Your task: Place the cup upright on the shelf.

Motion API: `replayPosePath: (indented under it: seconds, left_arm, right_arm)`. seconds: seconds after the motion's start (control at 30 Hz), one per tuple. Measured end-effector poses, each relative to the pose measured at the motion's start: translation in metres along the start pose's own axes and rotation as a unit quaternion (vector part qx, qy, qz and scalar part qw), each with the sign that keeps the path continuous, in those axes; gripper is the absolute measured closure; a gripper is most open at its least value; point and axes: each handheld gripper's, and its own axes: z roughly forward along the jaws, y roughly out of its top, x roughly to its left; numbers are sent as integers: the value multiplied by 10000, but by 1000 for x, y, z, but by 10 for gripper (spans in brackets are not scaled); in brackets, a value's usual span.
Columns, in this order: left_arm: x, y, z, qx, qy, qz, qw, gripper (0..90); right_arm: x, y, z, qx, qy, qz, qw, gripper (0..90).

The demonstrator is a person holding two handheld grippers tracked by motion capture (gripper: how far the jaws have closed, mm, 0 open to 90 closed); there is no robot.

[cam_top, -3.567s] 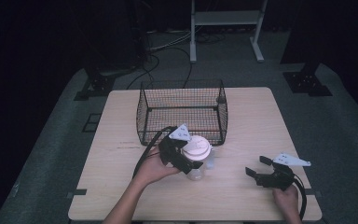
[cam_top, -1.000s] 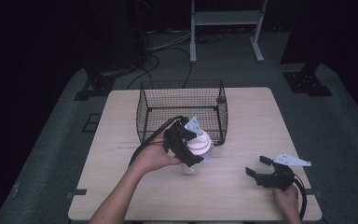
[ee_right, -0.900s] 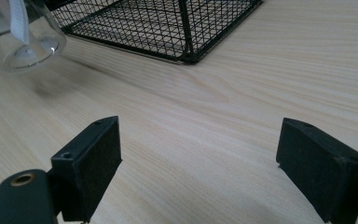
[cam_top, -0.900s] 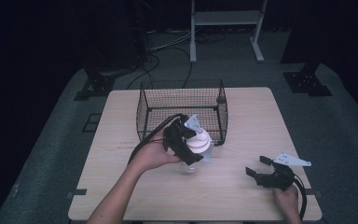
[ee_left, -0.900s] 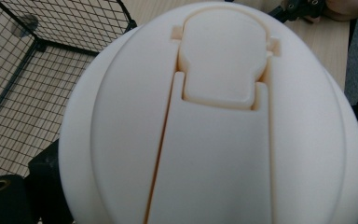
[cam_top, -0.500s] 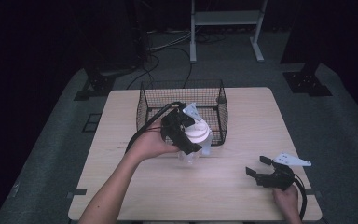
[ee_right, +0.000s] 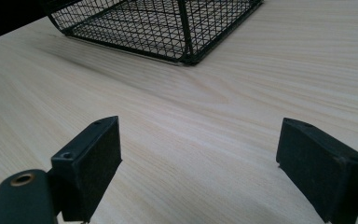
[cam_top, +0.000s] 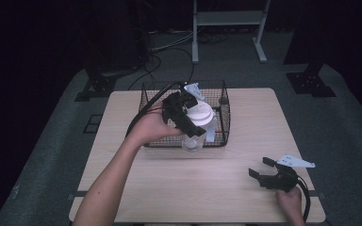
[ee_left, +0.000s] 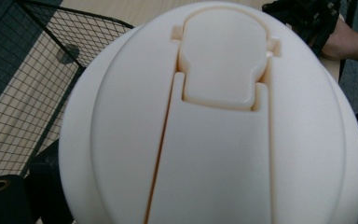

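Note:
A clear plastic cup (cam_top: 195,136) with a white dome lid (cam_top: 199,114) hangs tilted in the air over the front wall of the black wire basket (cam_top: 224,101). My left gripper (cam_top: 191,123) is shut on the cup just under the lid. In the left gripper view the lid (ee_left: 214,130) is very close, with the basket (ee_left: 23,93) below to the left. My right gripper (cam_top: 259,166) rests open on the table (cam_top: 179,188) near the front right, nothing between its fingers (ee_right: 91,163). The basket's corner (ee_right: 168,28) lies ahead of it.
The basket stands at the table's back middle; I cannot tell whether anything lies in it. Cables trail from both grippers. Beyond the far edge are a white stand (cam_top: 228,19) and black stand feet (cam_top: 308,80) on a grey floor.
The left gripper has lifted the lidded cup off the table and carried it away from the person, from in front of the basket to above its front wall. The right gripper has stayed put.

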Motion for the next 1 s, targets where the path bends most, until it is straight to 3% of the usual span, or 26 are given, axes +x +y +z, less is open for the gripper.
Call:
replayPosePath:
  seconds: [0.37,0.67,1.0]
  left_arm:
    - [23,20,-17,-65,14,-145,9999,52]
    - [40,27,-18,-67,86,-297,9995,52]
    - [68,32,-14,-82,216,-571,9981,52]
  right_arm:
    - [0,0,0,-16,8,19,10000,129]
    - [-1,0,0,-23,12,39,10000,129]
    - [-1,0,0,-30,18,52,10000,129]
